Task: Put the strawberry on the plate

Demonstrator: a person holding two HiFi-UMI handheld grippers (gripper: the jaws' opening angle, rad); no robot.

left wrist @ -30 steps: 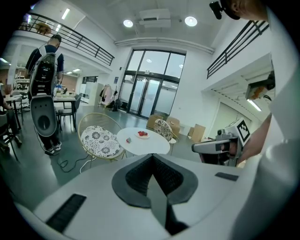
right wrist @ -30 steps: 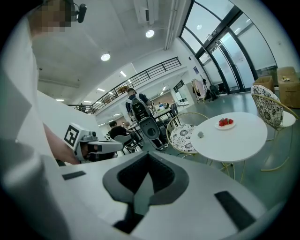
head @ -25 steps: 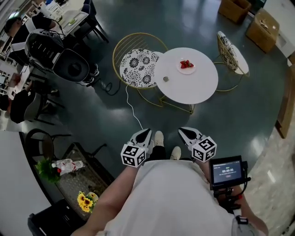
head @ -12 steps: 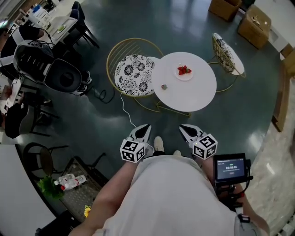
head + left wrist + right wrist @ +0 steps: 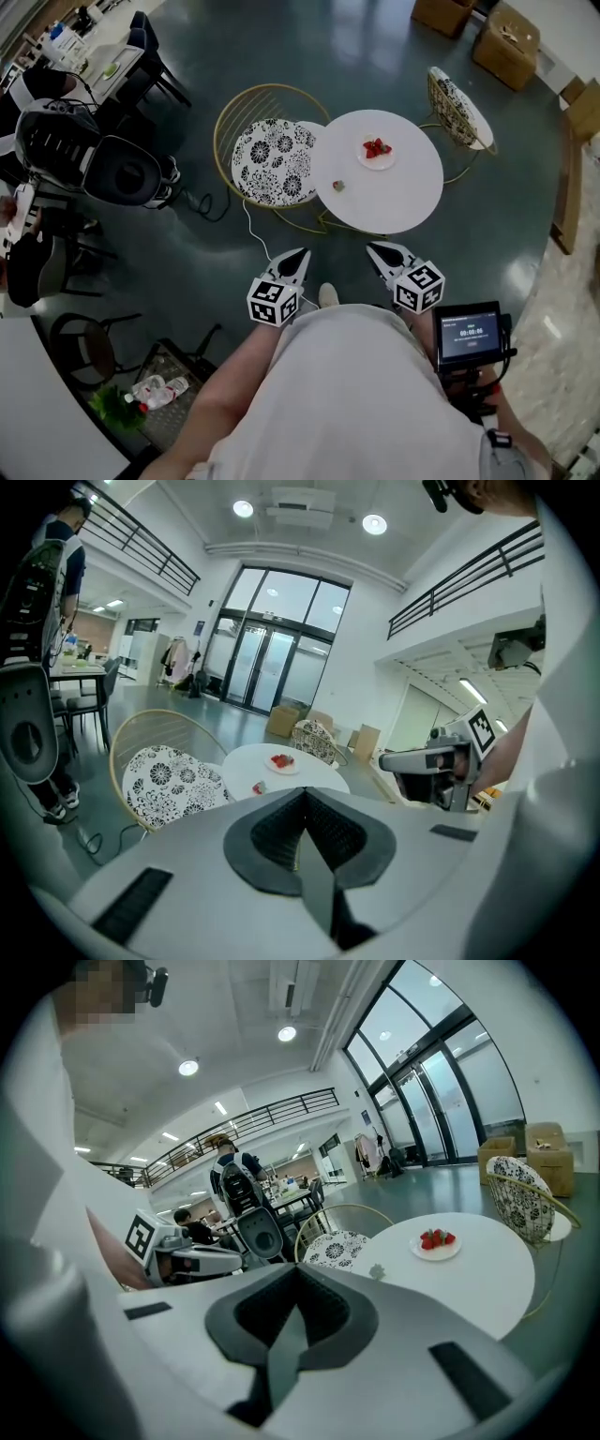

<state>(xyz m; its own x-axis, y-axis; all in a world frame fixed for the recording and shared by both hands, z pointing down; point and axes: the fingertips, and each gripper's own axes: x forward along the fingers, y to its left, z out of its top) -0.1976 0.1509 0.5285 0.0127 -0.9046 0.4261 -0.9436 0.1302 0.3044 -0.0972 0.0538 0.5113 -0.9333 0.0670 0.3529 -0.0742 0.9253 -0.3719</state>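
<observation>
- Read as an approach step: both tools well short of the round white worktop [image 5: 403, 192], so close in before any reach.
- Steer clear of the floral chair [image 5: 277, 150] tucked against the worktop's left edge; come in along the seat-free near side.
- Left hand-held gripper [image 5: 300, 254]: jaws pressed together, nothing between them. Keep closed, low and out of the reaching path, or use only for steadying.
- Aim for the loose strawberry [image 5: 338, 186], lying alone on the left part of the worktop, apart from the plate and nearer than it. Small and probably soft, so take across the body with a light squeeze rather than by the leafy cap.
- Treat the plate [image 5: 377, 164] as the goal: beyond the loose fruit, toward the middle of the worktop, already carrying a few strawberries [image 5: 377, 146]. Set down on a bare patch beside that heap, low and gently, to prevent rolling off the rim.
- Right hand-held gripper [image 5: 375, 248]: jaws likewise closed and empty. Open wide before descending on the fruit, to avoid nudging it away with shut jaws; come down from above, one jaw to each side.
- Ignore the wire chair [image 5: 457, 101] at the far right of the worktop; no need to go round that side.
</observation>
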